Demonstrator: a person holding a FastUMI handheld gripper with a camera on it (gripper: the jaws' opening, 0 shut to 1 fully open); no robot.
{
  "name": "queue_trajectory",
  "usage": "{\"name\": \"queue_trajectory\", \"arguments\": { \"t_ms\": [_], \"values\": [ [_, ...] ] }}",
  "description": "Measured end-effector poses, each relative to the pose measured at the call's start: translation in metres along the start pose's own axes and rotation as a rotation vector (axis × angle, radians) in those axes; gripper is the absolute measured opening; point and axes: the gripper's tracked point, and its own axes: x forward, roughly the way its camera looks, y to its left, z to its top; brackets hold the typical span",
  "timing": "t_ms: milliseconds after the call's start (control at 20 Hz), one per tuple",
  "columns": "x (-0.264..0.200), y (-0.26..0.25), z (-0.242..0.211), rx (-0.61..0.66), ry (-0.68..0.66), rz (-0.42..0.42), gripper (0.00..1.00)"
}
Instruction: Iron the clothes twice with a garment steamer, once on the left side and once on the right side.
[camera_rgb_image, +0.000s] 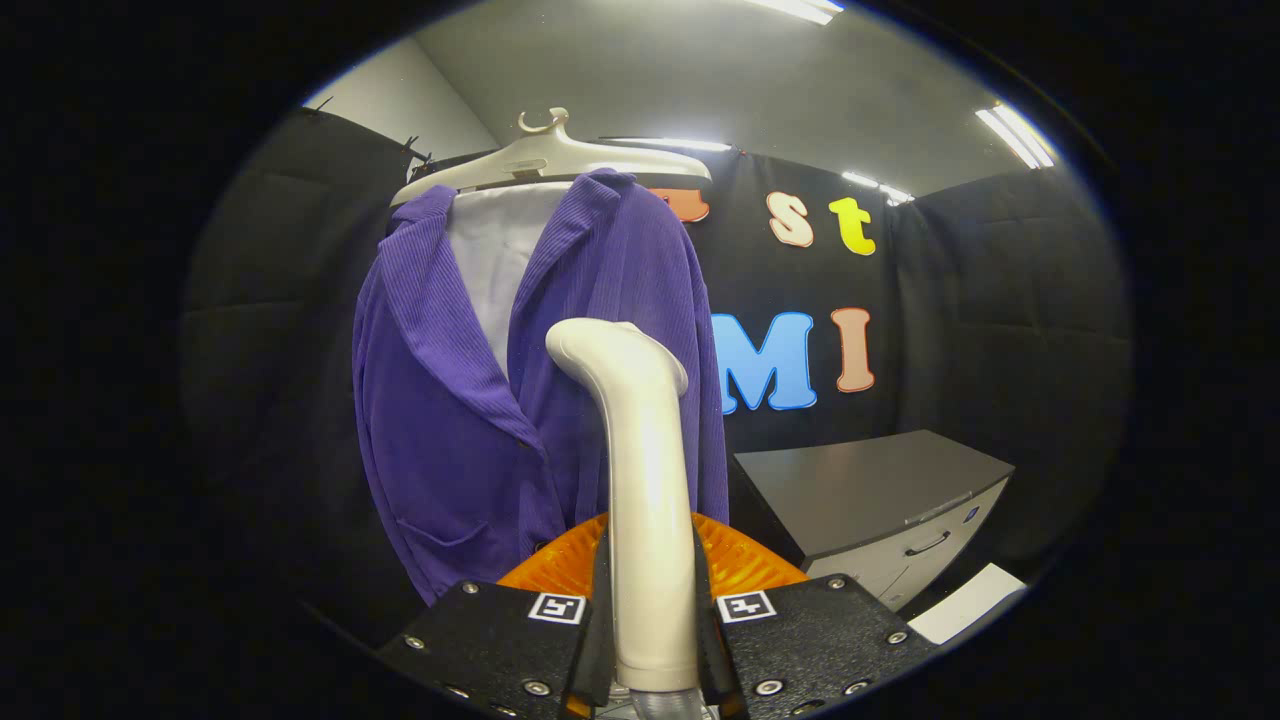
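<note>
Purple ribbed jacket hangs on a pale hanger over a white lining, just beyond the steamer head. Tongs are closed on the cream steamer handle, both fingers pressing its sides, nozzle end tipped toward the jacket's right front panel. Judgement: keep the head upright, close to the cloth, and draw it in one steady vertical stroke. Grey cabinet stands off to the side. No brand legible; finger markers are only patterned squares.

Grey cabinet with drawer handle, ceiling lights
</note>
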Motion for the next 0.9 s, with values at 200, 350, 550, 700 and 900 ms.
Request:
{"name": "queue_trajectory", "arguments": {
  "t_ms": [200,350,550,700,900],
  "values": [
    [-0.001,-0.003,-0.026,0.013,0.051,0.008,0.33],
    [-0.003,-0.009,-0.049,0.029,0.09,0.004,0.34],
    [-0.005,-0.012,-0.083,0.023,0.142,0.004,0.34],
    [-0.005,-0.014,-0.108,0.007,0.174,0.002,0.34],
    [-0.005,-0.019,-0.136,-0.021,0.202,-0.014,0.34]
  ]
}}
